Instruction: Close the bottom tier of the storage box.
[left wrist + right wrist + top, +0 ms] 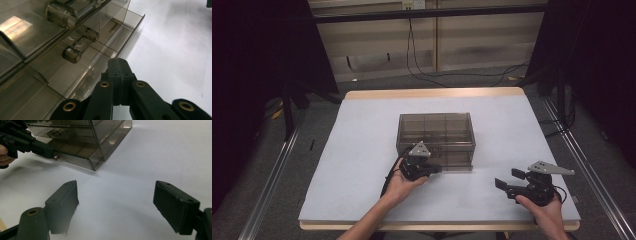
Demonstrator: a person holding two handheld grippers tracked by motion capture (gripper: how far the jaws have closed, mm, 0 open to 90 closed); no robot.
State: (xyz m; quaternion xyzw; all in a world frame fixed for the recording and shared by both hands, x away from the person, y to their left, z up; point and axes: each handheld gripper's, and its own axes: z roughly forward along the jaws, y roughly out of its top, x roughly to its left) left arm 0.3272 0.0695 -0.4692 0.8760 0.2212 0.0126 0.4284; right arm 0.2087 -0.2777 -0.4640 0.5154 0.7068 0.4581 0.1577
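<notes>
My left gripper [434, 169] sits with its jaws pressed together on nothing, its tip at the front of the smoky translucent plastic drawer cabinet [437, 131] that stands mid-table on the white tabletop [357, 150]. The cabinet's bottom drawer [77, 153] juts out slightly. Along my left jaws I see a cylindrical clear drawer handle [80, 45] just ahead, apart from them. My right gripper [507, 179] rests low near the table's front right, jaws spread wide, holding nothing.
</notes>
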